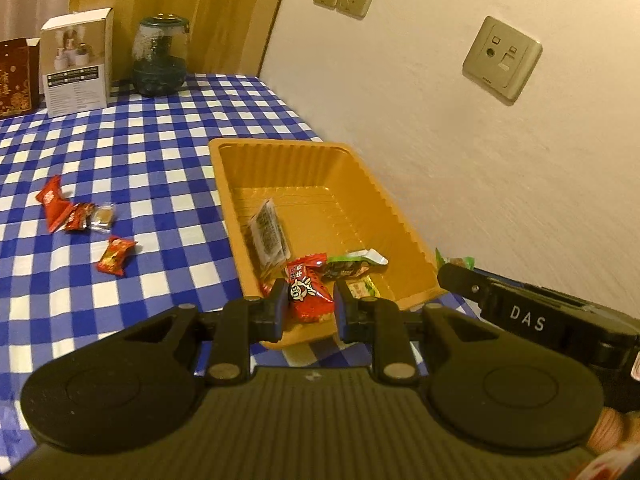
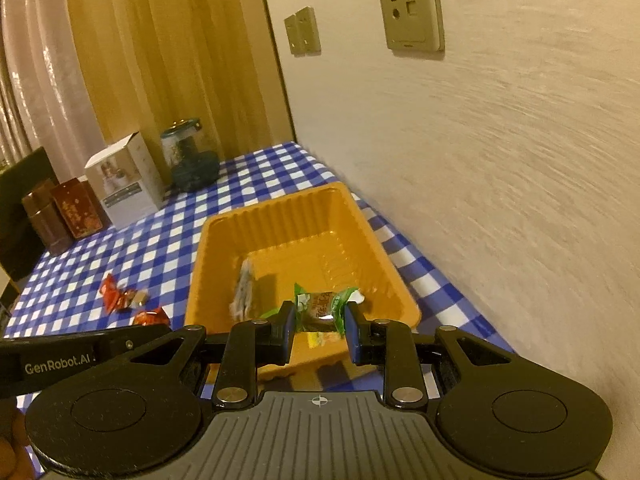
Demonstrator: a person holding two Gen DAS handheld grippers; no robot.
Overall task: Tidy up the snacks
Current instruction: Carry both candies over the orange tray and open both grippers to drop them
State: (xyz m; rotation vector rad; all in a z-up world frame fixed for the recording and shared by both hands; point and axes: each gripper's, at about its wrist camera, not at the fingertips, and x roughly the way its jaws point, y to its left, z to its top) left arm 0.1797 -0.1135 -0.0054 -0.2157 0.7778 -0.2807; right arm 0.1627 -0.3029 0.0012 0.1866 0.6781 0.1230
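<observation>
Squarely between each claw's pads: red snack (image 1: 310,292) left, green snack (image 2: 320,306) right

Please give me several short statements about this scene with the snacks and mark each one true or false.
1. The left gripper holds a red snack packet. True.
2. The right gripper is empty. False: it is shut on a green snack packet.
3. The orange tray is empty. False: a clear packet with a printed label and other snacks lie in it.
4. Some red snacks lie on the checked tablecloth outside the tray. True.
5. A white box stands beside a glass jar at the far end. True.
</observation>
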